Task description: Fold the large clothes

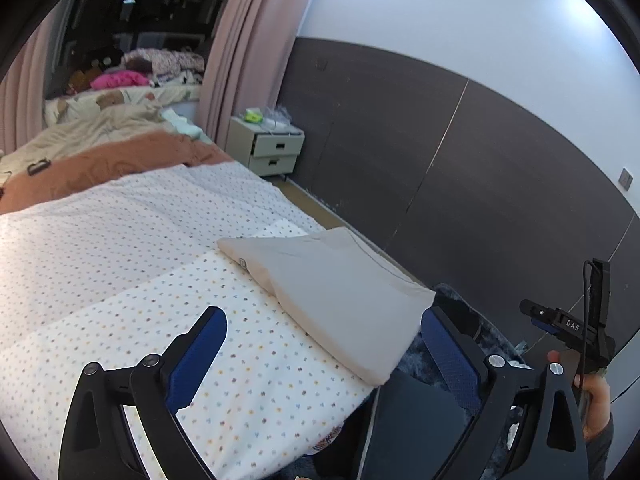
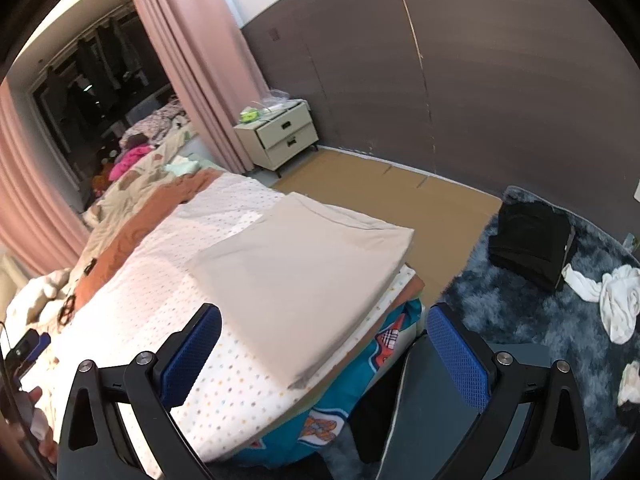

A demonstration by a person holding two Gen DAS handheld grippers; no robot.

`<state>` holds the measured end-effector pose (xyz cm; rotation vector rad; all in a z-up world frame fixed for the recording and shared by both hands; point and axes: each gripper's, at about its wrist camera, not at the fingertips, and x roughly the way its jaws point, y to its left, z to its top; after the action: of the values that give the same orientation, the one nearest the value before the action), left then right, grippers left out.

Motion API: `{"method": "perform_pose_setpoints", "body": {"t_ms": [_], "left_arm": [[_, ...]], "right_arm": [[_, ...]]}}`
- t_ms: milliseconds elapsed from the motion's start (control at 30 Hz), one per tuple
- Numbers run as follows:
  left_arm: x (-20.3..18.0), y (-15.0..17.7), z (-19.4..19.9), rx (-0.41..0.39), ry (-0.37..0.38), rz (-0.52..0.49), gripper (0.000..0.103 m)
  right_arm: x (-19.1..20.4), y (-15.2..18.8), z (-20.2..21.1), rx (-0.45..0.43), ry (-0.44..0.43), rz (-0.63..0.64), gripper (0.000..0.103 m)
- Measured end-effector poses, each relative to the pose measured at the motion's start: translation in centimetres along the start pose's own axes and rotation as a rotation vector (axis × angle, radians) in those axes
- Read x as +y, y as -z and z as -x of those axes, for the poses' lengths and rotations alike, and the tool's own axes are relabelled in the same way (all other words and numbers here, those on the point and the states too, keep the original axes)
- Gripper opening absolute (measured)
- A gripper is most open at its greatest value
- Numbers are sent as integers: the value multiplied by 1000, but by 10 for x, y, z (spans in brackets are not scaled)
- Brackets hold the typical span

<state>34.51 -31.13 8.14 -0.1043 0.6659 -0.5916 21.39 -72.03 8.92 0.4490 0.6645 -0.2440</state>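
A beige garment [image 1: 332, 292] lies folded into a flat rectangle on the near corner of the dotted white bed cover [image 1: 120, 248]. It also shows in the right wrist view [image 2: 296, 280]. My left gripper [image 1: 324, 344] is open and empty, held above the bed edge just short of the garment. My right gripper [image 2: 324, 344] is open and empty, also above the bed corner, apart from the garment. The right gripper's body shows at the right edge of the left wrist view [image 1: 576, 328].
A cream nightstand [image 2: 280, 136] stands by the pink curtain [image 2: 192, 52] and dark wall panel. A blue shaggy rug [image 2: 520, 320] holds a black folded pile [image 2: 528, 248] and white crumpled cloth [image 2: 616, 300]. Rumpled bedding [image 1: 100, 136] lies farther up the bed.
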Motion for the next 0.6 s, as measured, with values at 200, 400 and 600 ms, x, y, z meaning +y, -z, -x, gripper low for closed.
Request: {"method": "perform_pose_setpoints", "body": {"t_ms": [200,400,600], "left_arm": [[-10,24,58,-68,-28,-13,99],[-12,53,110,-124,-67,-9,99],[-12,88,145,-146,-112,-40,99]], "right_arm": [[16,17,41,-26,-36,62,103],[36,36,83,-77,-59,128,103],[56,62,118,-125,-76,178,103]]}}
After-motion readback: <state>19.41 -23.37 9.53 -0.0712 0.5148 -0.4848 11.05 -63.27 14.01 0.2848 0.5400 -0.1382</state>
